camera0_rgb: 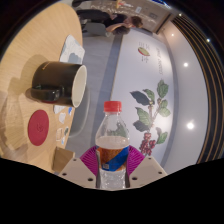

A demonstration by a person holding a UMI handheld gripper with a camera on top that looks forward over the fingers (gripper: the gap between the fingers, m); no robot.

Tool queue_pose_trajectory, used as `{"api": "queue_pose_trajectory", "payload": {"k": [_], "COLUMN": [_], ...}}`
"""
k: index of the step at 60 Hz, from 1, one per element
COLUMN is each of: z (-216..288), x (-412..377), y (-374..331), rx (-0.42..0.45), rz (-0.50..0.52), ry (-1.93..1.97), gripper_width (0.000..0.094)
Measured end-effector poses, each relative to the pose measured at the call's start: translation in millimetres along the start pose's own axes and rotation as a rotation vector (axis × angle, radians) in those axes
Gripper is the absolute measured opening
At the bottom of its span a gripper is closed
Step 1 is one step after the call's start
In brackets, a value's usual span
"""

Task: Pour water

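My gripper (112, 165) is shut on a clear plastic water bottle (112, 145) with a red cap and an orange and blue label. Both pink pads (90, 159) press on its sides. The bottle is held off the table, with the whole view rolled sideways. A black mug (58, 83) with a pale inside appears on the wooden table (30, 60), beyond and left of the bottle, its mouth facing toward the bottle's cap.
A red round coaster (38, 127) lies on the table near the mug. A clear glass item (71, 48) stands further along the table. A white wall with a leaf decal (152, 108) is behind the bottle.
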State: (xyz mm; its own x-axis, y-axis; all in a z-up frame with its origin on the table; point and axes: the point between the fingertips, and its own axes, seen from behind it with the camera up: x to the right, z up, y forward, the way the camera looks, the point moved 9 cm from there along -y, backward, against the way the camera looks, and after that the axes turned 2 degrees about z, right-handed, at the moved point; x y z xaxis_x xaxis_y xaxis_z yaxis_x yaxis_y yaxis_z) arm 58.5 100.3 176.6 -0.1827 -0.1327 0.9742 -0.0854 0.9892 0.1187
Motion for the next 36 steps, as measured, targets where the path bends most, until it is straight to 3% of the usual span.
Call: {"api": "queue_pose_trajectory", "payload": {"k": [18,30,36], "z": [0,2,-1], "x": [36,37,48], "y": [4,7,6], "rx": [0.066,0.066,0.061], "rz": [-0.007,-0.001,-0.016], "ry": [-0.540,-0.518,-0.272], "gripper_width": [0.0339,0.0337,0.0339]}}
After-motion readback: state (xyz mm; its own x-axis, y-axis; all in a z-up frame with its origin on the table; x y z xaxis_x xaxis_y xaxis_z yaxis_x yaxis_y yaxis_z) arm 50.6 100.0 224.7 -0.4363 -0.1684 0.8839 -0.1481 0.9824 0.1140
